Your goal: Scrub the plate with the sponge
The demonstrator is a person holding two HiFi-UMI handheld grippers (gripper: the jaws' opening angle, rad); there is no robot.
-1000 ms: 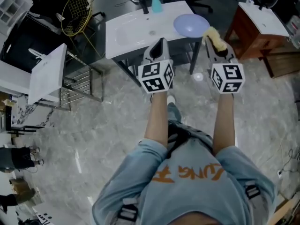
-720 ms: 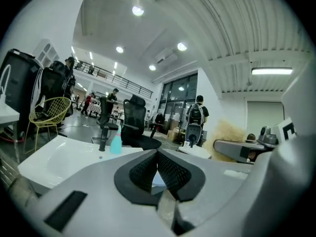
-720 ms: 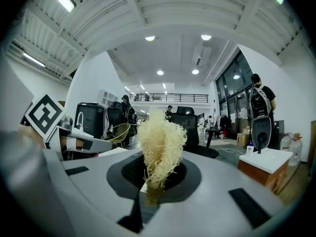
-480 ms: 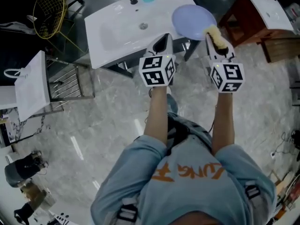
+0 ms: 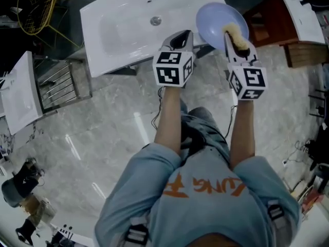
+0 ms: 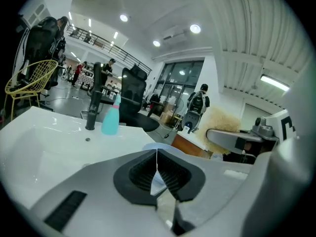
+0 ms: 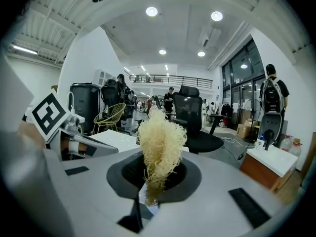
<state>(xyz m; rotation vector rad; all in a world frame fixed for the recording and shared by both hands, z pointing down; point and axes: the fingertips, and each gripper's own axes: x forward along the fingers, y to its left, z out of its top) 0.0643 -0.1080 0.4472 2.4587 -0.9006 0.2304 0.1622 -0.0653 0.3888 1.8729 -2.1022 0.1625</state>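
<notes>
Holding the sponge [image 7: 160, 147] clamped between the fingers of the right gripper [image 5: 235, 44], we leave its loose yellow fibres sticking out past the tips, so that they would meet the dish first. The plate [image 5: 212, 18] lies at the right end of the white sink unit [image 5: 118, 32], under the sponge; whether they touch we cannot tell. The left gripper [image 5: 180, 36] hovers by the sink's front edge beside the plate, fingers pressed together on nothing, probably placed to steady the rim while we scrub.
</notes>
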